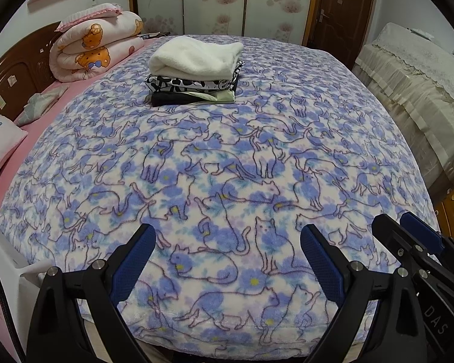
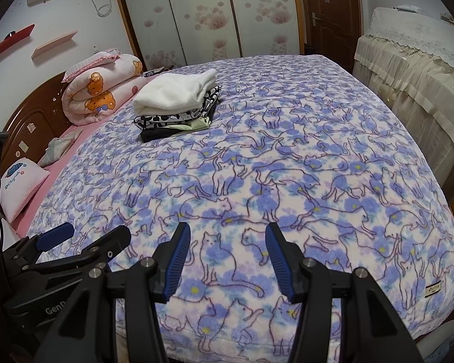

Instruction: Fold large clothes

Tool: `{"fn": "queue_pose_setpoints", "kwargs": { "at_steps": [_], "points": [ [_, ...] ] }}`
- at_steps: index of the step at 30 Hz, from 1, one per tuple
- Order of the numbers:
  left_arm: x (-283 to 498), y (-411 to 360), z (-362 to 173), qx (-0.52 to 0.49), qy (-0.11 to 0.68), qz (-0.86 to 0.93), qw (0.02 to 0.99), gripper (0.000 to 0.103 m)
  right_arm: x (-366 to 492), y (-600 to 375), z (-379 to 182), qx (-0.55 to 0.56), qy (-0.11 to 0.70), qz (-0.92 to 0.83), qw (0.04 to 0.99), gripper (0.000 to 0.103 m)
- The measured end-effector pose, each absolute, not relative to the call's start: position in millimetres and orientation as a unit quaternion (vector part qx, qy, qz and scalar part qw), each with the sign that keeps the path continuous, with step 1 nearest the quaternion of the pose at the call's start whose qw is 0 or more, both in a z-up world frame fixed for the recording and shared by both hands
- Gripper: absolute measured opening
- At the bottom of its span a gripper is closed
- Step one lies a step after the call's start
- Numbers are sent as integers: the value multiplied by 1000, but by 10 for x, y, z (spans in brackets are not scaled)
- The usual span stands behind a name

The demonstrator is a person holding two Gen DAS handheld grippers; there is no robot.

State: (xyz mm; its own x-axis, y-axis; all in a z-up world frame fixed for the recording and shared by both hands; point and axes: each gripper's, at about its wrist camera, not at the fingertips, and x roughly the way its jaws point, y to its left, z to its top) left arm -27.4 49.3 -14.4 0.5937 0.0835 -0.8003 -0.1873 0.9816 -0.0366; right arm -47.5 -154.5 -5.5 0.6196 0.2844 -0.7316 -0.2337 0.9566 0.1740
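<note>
A stack of folded clothes lies on the far middle of the bed, with a white fleece garment on top, a black-and-white one under it, then pale green and black ones. It also shows in the right wrist view. My left gripper is open and empty above the near edge of the bed. My right gripper is open and empty beside it, and shows at the right of the left wrist view. The left gripper shows at the lower left of the right wrist view.
A blue cat-print blanket covers the bed. A rolled pink quilt and pillows lie by the wooden headboard at left. A lace-covered cabinet stands at right. Wardrobe doors stand behind.
</note>
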Motion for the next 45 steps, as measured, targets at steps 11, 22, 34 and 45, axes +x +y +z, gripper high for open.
{"fn": "queue_pose_setpoints", "kwargs": {
  "at_steps": [11,22,34,45],
  "points": [
    [-285,466,-186,-57,450,75,888,95,-468,-1566,-96,32,413,142,899,52],
    [-286,432,-237,-56,456,76,885,95,-456,-1569,-133,33,414,142,898,52],
    [-300,430,-315,-55,462,74,882,95,-447,-1574,-164,33,416,142,898,52],
    [-273,439,-325,-54,465,74,881,95,-450,-1582,-195,34,418,141,897,52]
  ]
}}
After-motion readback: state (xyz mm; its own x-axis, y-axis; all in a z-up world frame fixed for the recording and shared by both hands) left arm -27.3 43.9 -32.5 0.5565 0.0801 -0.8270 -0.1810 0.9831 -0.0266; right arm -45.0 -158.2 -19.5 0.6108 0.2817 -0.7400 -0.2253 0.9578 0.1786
